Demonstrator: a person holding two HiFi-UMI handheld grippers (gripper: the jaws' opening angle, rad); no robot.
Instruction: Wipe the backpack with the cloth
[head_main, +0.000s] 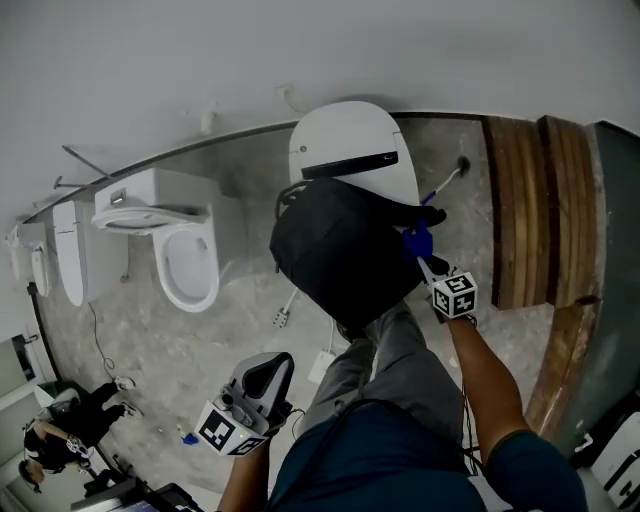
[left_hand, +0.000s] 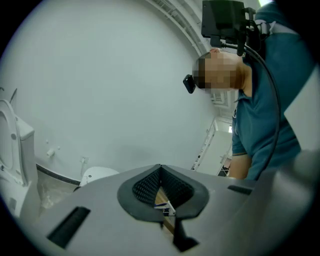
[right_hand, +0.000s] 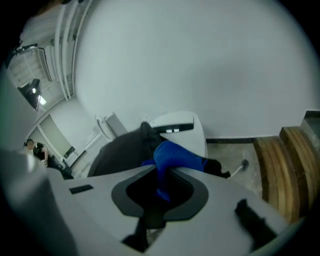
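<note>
1. Against the toilet, the backpack stands unbraced; the right gripper pinches the cloth at its side.
2. Left gripper hangs low, jaws together, empty.
3. Risk: wiping pressure could topple the backpack.

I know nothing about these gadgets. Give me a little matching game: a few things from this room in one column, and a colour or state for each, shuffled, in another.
Things:
1. backpack
2. cloth
3. left gripper
4. wooden steps

Colours or states:
A. blue, pinched in the right gripper
B. brown, far right in the head view
C. black, by the white toilet
D. shut, holding nothing

Pairs: 1-C, 2-A, 3-D, 4-B.
</note>
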